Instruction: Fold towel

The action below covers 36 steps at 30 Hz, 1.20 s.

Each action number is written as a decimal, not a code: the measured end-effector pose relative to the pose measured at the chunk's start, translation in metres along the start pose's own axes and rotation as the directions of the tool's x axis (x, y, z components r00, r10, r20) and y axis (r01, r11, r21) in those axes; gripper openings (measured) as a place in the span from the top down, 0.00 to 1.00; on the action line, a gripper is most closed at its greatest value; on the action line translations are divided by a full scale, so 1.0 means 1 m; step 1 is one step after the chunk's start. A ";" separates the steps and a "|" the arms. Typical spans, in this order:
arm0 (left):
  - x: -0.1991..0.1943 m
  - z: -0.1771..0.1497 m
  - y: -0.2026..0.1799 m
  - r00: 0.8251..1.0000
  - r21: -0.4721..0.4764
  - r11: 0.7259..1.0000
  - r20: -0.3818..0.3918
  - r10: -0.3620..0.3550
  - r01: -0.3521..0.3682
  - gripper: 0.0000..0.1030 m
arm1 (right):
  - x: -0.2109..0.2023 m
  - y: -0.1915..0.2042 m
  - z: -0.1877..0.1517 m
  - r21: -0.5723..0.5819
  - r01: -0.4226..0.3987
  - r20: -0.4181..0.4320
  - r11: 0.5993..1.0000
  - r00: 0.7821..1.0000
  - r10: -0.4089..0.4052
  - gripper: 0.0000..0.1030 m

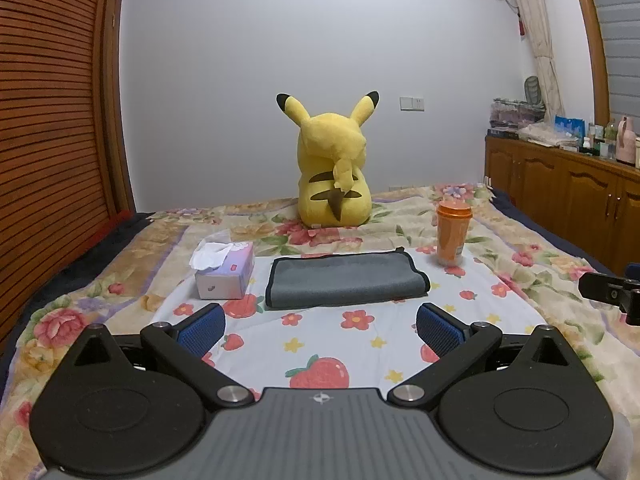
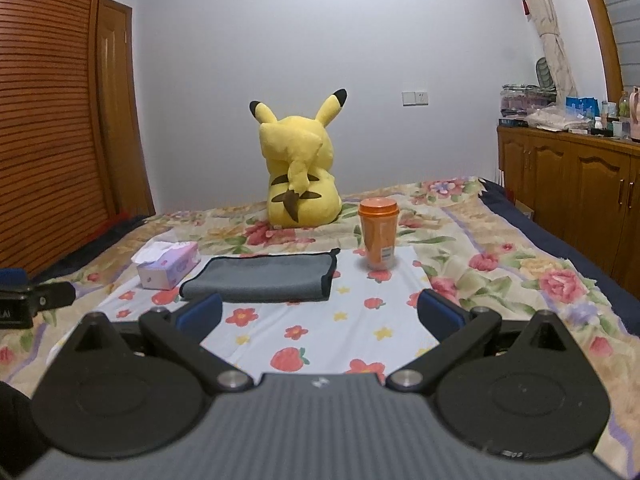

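The bed (image 1: pixel 520 280), spread with a floral cover, carried every object. A yellow plush (image 1: pixel 332 168) sat at its far side. The grey towel (image 1: pixel 344 280) lay centred, already doubled into a neat flat rectangle, so the folding appeared largely or wholly complete. An orange cup (image 1: pixel 452 236) stood to its right, a tissue box (image 1: pixel 226 272) to its left. Left gripper (image 1: pixel 320 326) and right gripper (image 2: pixel 320 312) hovered near, fingers spread wide, holding nothing.

The towel (image 1: pixel 346 280) is matt grey cloth; the cup (image 1: pixel 452 234) glossy orange plastic; the plush (image 1: pixel 332 168) fuzzy; the cabinet (image 1: pixel 568 196) varnished wood.
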<state>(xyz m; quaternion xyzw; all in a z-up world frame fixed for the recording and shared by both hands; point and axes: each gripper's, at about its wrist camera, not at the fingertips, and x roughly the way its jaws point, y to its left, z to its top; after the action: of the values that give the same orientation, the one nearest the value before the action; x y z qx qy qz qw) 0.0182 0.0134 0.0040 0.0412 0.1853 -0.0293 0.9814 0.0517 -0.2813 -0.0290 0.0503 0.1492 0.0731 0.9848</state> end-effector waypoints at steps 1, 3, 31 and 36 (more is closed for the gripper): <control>0.000 0.000 0.000 1.000 0.001 1.000 0.000 0.000 0.000 0.00 | 0.000 0.000 0.000 0.000 0.000 0.001 1.000 1.000 0.000 0.00; 0.000 0.001 0.000 1.000 0.002 1.000 0.001 -0.001 0.001 0.00 | 0.000 0.000 0.000 0.000 0.000 0.002 1.000 1.000 0.000 0.00; -0.003 0.000 0.000 1.000 0.011 1.000 0.005 0.005 -0.005 0.00 | 0.000 -0.004 0.002 0.006 0.002 0.006 1.000 1.000 -0.002 0.00; -0.003 -0.001 0.003 1.000 0.021 1.000 0.007 0.008 -0.008 0.00 | 0.000 -0.004 0.001 0.005 0.002 0.006 1.000 1.000 -0.002 0.00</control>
<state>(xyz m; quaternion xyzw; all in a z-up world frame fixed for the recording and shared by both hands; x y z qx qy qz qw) 0.0147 0.0166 0.0040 0.0523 0.1813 -0.0276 0.9816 0.0523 -0.2857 -0.0281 0.0530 0.1466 0.0718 0.9852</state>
